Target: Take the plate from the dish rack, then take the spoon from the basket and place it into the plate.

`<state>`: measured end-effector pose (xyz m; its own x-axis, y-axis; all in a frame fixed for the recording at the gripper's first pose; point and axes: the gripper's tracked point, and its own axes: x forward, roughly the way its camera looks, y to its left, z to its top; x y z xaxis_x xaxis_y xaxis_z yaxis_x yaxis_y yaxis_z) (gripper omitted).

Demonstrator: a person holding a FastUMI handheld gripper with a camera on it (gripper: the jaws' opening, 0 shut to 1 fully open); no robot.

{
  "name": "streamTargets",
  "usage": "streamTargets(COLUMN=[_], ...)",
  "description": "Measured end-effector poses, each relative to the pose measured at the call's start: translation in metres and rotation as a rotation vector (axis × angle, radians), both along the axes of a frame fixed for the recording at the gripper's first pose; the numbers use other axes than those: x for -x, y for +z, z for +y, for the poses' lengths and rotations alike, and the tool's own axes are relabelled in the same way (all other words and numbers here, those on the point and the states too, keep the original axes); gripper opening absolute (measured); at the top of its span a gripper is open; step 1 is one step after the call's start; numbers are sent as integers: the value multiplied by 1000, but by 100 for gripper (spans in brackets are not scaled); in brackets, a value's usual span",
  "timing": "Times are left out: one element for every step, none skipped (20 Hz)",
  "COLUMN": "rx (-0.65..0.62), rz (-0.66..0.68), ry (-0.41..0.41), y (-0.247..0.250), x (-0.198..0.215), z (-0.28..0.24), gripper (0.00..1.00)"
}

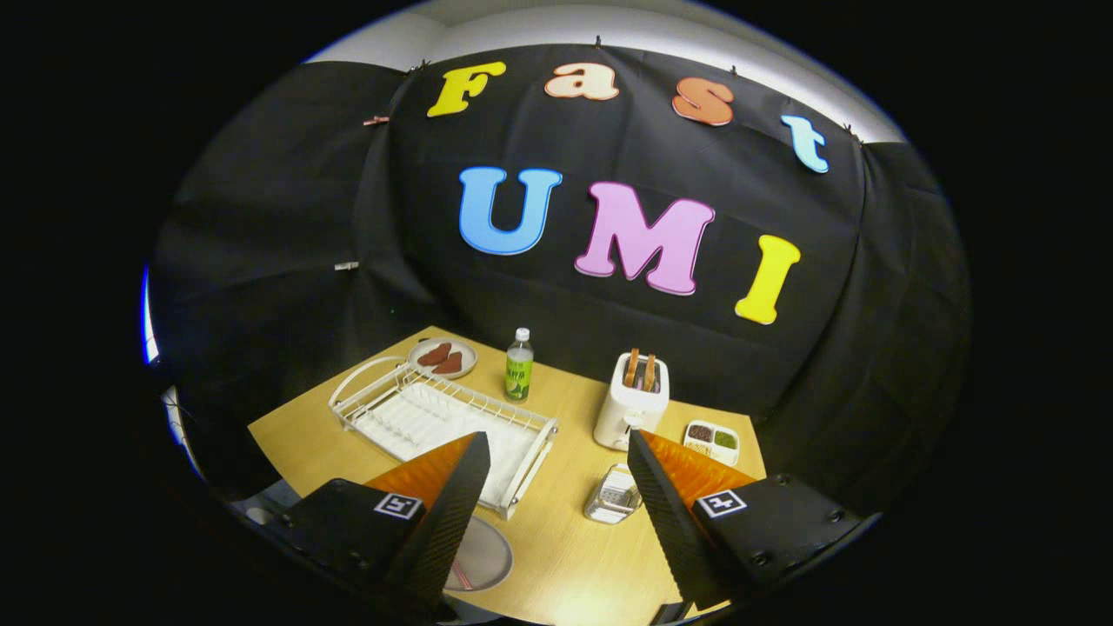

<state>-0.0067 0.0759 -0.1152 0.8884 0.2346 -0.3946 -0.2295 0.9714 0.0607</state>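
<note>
Gripper (556,513): black fingers spread wide, empty, raised above tabletop's near edge.
Grey round plate (483,552): flat on tabletop beside left finger, out of white wire dish rack (443,422), ready as receiver.
Clear basket (614,496): just ahead; spoon indistinct.

Black cloth wall (261,261), pale ceiling strip (609,26); light wooden table (556,556)

Dish rack (439,420) 1; plates 2 (442,357) (481,554); bottle (519,364) 1; toaster (632,402) 1; basket (614,496) 1; divided dish (712,441) 1
</note>
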Motion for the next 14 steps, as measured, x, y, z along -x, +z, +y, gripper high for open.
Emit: streamTargets(rx=[-5, -5, -1, -2, -9, -16, -18, -17, -17, -22, -29, -32, -31, -29], rz=[-33, -64, -94, -119, -142, -170, -197, -231, -256, -258, -248, -236, -230, -227], ry=[-23, -43, -62, -77, -92, -107, -127, -146, -163, -174, -180, -188, -198, -209], y=[15, 28, 39, 50, 60, 71, 80, 87, 90, 90, 88, 84, 82, 80], x=[0, -4, -6, -7, -9, -12, -13, -16, -19, -18, -14, -11, -10, -10], z=[-4, -8, -14, -19, -22, -27, -35, -42, -49, -54, -58, -61, -67, -71], gripper=[98, 98, 98, 98, 98, 98, 98, 98, 98, 98, 98, 98, 98, 98])
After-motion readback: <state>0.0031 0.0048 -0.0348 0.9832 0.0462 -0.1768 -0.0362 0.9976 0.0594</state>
